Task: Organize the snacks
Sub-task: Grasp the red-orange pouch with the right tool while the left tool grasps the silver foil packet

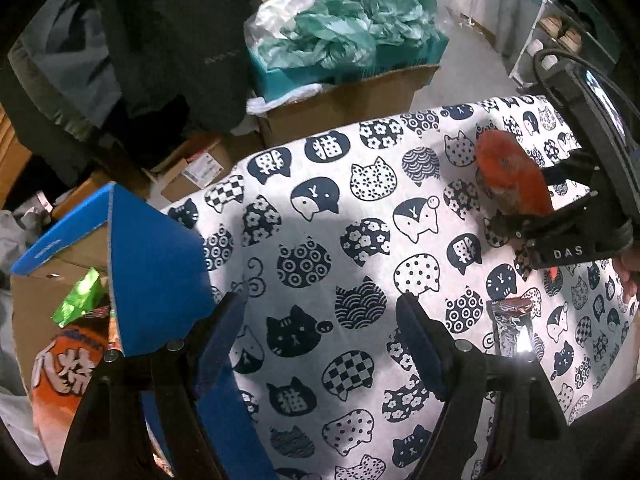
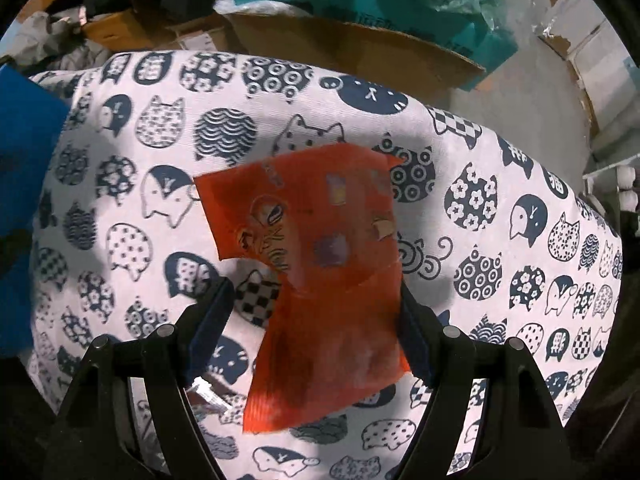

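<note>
An orange snack packet (image 2: 320, 280) hangs between the fingers of my right gripper (image 2: 312, 320), above the cat-print tablecloth (image 2: 480, 200). The jaws look wide apart, and I cannot tell whether they pinch the packet. The left wrist view shows the same packet (image 1: 512, 172) in the right gripper (image 1: 520, 216) at the right. My left gripper (image 1: 320, 340) is open and empty over the cloth. A silver and brown wrapped snack (image 1: 512, 328) lies on the cloth to its right. A blue cardboard box (image 1: 152, 264) at the left holds an orange snack bag (image 1: 68, 376) and a green packet (image 1: 80, 296).
Behind the table stand cardboard boxes (image 1: 340, 104), a teal box with crumpled green and white plastic (image 1: 340, 32), and a dark jacket (image 1: 160, 40). A white shelf rack (image 1: 560, 32) is at the far right. The table's far edge drops off to the floor.
</note>
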Motion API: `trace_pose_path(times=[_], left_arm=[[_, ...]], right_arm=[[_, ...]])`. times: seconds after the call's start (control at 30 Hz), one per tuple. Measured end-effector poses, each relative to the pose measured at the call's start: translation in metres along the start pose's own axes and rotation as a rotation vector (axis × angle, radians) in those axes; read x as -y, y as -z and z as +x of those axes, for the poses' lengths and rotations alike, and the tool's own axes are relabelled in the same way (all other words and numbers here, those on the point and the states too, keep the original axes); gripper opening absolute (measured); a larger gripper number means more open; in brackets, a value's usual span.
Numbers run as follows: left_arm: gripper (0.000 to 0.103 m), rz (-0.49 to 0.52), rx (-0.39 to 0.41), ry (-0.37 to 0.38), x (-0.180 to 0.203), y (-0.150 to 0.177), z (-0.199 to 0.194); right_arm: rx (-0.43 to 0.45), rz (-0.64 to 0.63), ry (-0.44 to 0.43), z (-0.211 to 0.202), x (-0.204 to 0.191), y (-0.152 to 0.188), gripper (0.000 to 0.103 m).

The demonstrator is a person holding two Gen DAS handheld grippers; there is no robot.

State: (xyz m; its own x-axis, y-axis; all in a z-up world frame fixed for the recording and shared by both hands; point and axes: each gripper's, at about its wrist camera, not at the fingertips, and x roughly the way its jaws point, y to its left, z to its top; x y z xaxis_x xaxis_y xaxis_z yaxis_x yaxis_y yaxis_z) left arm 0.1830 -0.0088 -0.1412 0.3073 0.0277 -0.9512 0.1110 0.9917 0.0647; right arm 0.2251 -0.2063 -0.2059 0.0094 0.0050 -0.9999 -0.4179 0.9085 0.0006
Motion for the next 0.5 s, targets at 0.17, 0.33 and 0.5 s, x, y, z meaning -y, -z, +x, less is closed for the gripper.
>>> trace_pose_path(times=[0.17,0.33,0.5], left_arm=[[0.08,0.012,-0.009,0.012,0.005,0.001,0.002],[0.08,0.032,-0.016,0.016,0.015,0.006,0.002],[0.08,0.056,-0.015,0.014,0.03,0.011,-0.003]], right_arm=[[-0.005,-0.014,0.019,0.003,-0.003,-0.001,0.068],[-0.014,-0.005,0.039,0.0,0.0,0.009,0.037],[-0.012,0.005,0.037,-0.008,0.006,0.028,0.031]])
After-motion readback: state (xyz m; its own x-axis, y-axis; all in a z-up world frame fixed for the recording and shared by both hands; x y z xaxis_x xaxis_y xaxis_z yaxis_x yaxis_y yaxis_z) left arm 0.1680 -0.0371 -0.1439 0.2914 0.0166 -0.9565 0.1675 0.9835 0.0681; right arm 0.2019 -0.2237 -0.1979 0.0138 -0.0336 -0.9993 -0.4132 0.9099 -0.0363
